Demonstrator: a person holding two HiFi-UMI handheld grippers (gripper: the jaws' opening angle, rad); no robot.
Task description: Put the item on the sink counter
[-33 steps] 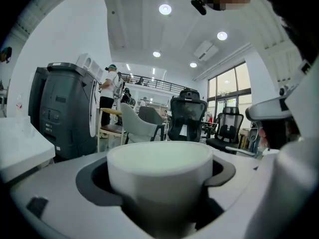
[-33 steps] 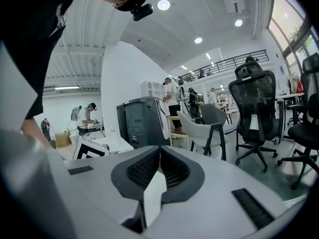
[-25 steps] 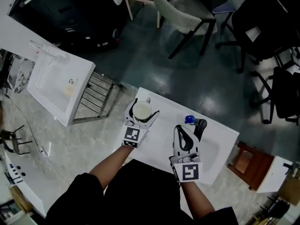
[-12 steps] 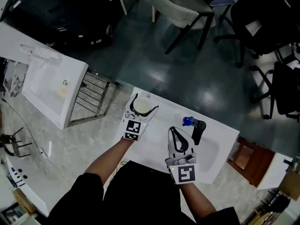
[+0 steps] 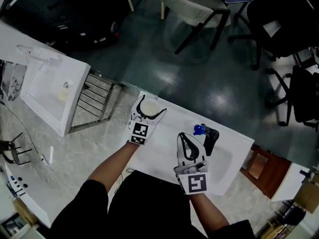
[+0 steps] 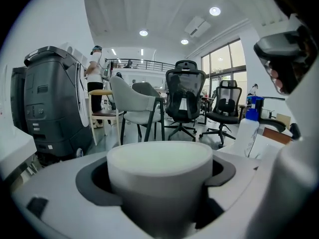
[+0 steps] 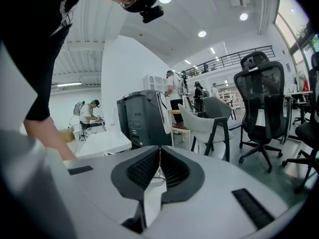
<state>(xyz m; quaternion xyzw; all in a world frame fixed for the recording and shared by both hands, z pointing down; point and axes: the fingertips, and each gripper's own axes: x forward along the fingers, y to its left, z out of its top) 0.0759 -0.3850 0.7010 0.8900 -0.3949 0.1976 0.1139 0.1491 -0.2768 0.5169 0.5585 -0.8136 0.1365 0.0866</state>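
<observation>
A white cup [image 5: 149,109] sits between the jaws of my left gripper [image 5: 153,104], which is shut on it over the far left corner of the white sink counter [image 5: 167,146]. In the left gripper view the cup [image 6: 159,176] fills the gap between the dark pads. My right gripper [image 5: 185,136] hovers over the middle of the counter, just left of the basin [image 5: 223,159]. In the right gripper view its ribbed pads [image 7: 174,171] are pressed together with nothing between them.
A blue-capped bottle [image 5: 200,129] and a black tap [image 5: 211,137] stand at the counter's far edge, beside my right gripper. A second white sink unit [image 5: 50,91] with a metal rack [image 5: 94,103] is to the left. Chairs [image 5: 192,9] stand on the floor beyond.
My left gripper with the cup has shifted slightly toward the counter's far left corner. The right gripper has drifted a little left and stays shut.
</observation>
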